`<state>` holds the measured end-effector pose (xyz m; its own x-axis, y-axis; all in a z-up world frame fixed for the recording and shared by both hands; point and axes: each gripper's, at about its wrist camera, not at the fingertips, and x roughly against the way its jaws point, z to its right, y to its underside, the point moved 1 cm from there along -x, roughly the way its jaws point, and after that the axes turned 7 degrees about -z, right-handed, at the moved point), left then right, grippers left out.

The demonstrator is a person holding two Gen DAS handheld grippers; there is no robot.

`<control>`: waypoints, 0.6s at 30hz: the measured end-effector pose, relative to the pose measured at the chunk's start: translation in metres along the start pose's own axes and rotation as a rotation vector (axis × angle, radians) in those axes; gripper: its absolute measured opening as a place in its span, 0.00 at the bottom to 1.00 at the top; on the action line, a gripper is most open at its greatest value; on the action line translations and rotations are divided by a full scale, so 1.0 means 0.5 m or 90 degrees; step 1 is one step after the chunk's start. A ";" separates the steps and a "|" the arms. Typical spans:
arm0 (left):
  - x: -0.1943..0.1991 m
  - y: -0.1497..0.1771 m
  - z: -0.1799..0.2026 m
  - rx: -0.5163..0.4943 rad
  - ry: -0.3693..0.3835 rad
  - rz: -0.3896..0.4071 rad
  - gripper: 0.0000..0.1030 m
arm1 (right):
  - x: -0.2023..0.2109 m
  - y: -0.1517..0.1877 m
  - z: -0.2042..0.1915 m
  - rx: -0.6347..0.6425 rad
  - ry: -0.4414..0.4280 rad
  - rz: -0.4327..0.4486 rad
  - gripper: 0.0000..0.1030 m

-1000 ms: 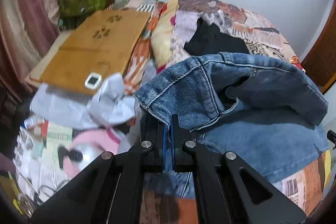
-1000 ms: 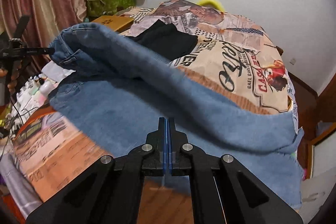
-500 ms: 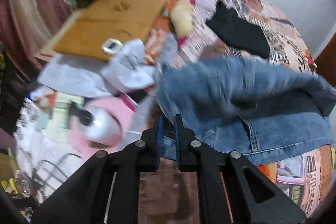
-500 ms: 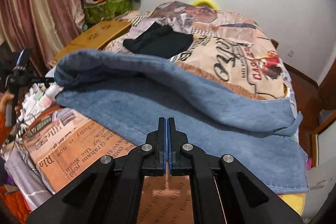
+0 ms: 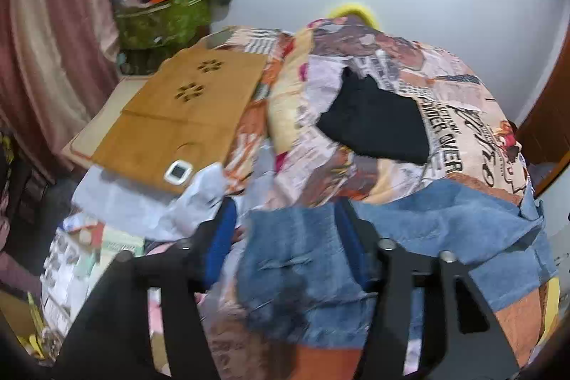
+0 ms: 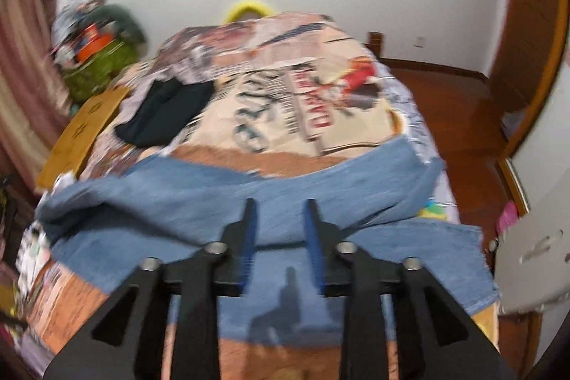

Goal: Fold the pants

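Both of my grippers have just been opening. My left gripper stands spread, with the waist end of the jeans bunched in the gap; the pads do not appear to press on it, though blur limits certainty. My right gripper is spread partway above the denim, nothing pinched.

The jeans lie folded lengthwise across the near edge of the bed, long axis running 9 to 3 o'clock in the right wrist view. Waist end sits toward 9, cuffs toward 3.

Judgement: next fold goes end to end. Right gripper is nearer the cuffs, so cuffs travel toward 9.
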<state>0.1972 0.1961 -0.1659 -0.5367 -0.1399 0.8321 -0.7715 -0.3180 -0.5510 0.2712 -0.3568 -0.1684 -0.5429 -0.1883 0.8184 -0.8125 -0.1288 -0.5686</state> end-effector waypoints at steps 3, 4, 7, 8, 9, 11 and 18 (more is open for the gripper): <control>-0.028 -0.039 0.054 -0.017 0.012 -0.006 0.69 | -0.013 -0.030 0.045 -0.027 0.022 -0.001 0.49; -0.038 -0.049 0.067 -0.018 0.015 -0.011 0.73 | -0.019 -0.039 0.061 -0.036 0.027 -0.001 0.52; -0.076 -0.082 0.108 -0.017 0.034 -0.030 0.80 | -0.055 -0.068 0.107 -0.060 0.043 -0.015 0.55; -0.088 -0.091 0.121 -0.018 0.038 -0.037 0.80 | -0.066 -0.076 0.116 -0.065 0.044 -0.020 0.55; -0.105 -0.105 0.136 -0.020 0.039 -0.046 0.80 | -0.085 -0.085 0.131 -0.073 0.045 -0.030 0.55; -0.126 -0.119 0.156 -0.029 0.037 -0.056 0.81 | -0.113 -0.102 0.148 -0.084 0.045 -0.045 0.55; -0.205 -0.155 0.228 -0.078 0.008 -0.087 0.82 | -0.240 -0.161 0.217 -0.131 0.041 -0.097 0.55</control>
<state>0.3508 0.1279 -0.2012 -0.4275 -0.0916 0.8994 -0.8729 -0.2170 -0.4370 0.4247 -0.4298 -0.2298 -0.4177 -0.1190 0.9008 -0.9086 0.0502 -0.4147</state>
